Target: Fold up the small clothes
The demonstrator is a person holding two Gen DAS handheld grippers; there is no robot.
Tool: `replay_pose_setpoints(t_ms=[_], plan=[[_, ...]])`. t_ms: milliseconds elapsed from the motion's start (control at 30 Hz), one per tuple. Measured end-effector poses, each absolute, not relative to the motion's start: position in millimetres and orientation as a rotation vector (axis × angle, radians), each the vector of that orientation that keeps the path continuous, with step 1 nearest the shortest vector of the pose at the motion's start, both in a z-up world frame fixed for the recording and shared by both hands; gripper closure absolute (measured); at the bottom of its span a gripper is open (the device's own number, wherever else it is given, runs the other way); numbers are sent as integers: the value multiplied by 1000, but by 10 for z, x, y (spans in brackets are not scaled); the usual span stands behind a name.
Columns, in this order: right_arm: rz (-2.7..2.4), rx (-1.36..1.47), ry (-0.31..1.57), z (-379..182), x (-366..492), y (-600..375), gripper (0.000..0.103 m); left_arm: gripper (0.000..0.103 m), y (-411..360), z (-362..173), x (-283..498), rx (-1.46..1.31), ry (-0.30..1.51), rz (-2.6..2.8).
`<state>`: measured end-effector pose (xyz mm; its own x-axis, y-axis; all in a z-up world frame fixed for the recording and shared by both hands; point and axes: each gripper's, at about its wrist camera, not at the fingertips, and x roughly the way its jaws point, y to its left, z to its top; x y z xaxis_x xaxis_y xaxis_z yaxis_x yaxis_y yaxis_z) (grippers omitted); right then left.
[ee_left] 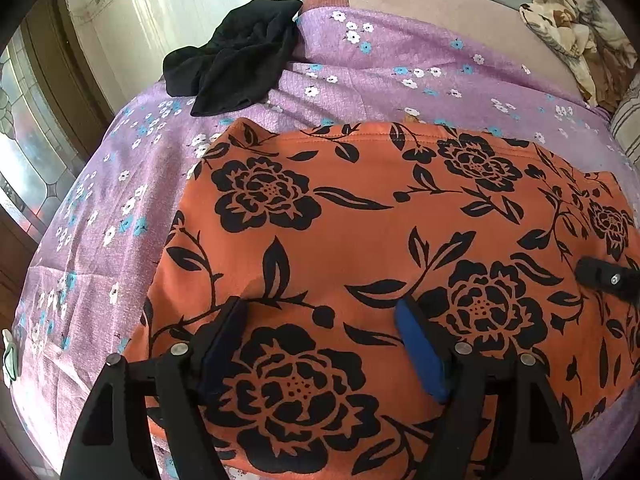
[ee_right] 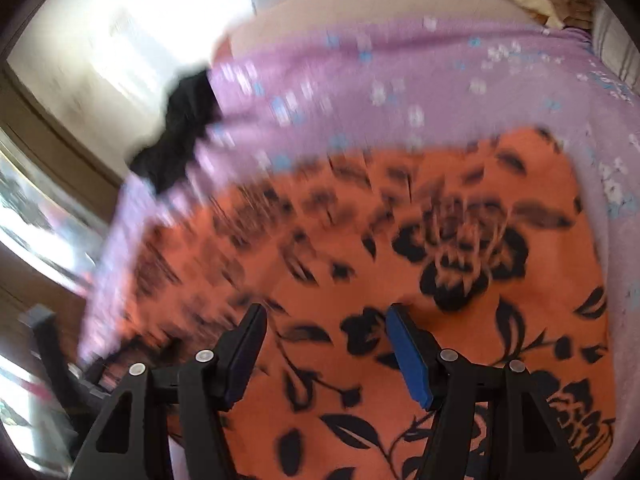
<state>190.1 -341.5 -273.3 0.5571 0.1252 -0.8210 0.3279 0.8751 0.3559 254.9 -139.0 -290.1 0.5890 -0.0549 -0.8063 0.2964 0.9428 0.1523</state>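
An orange garment with black flowers [ee_left: 360, 240] lies spread flat on a purple flowered bedsheet [ee_left: 120, 184]. My left gripper [ee_left: 320, 314] is open just over the garment's near part, and its blue pads [ee_left: 420, 356] hold nothing. The tip of my right gripper [ee_left: 608, 280] shows at the right edge of the left wrist view, above the garment's right side. The right wrist view is blurred; there the right gripper [ee_right: 326, 314] stands open over the same orange garment [ee_right: 400, 264], with only flat cloth beneath the gap.
A crumpled black garment [ee_left: 236, 64] lies at the far left corner of the bed [ee_left: 440, 16], also seen as the black garment [ee_right: 176, 136]. A patterned blanket [ee_left: 576, 32] is bunched at the far right. A wall and a wooden door frame [ee_left: 52, 64] stand beyond the left edge.
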Motion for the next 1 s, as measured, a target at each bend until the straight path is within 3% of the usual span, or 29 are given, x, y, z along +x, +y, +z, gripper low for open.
replay_pose_setpoints(t_ms=[333, 467, 667, 800, 1000], plan=[[-31, 499, 865, -2466, 1835, -3229, 41, 23, -1315, -2828, 2558, 264, 922, -199], [24, 481, 809, -2340, 1838, -3092, 41, 23, -1113, -2653, 2560, 246, 845, -125], [-13, 447, 982, -2689, 1969, -2969, 42, 22, -928, -2912, 2759, 250, 974, -52], [-16, 389, 974, -2611, 1956, -2902, 43, 21, -1028, -2822, 2692, 302, 932, -57], [-126, 518, 925, -2464, 1762, -3380, 43, 21, -1044, -2690, 2603, 255, 889, -99]])
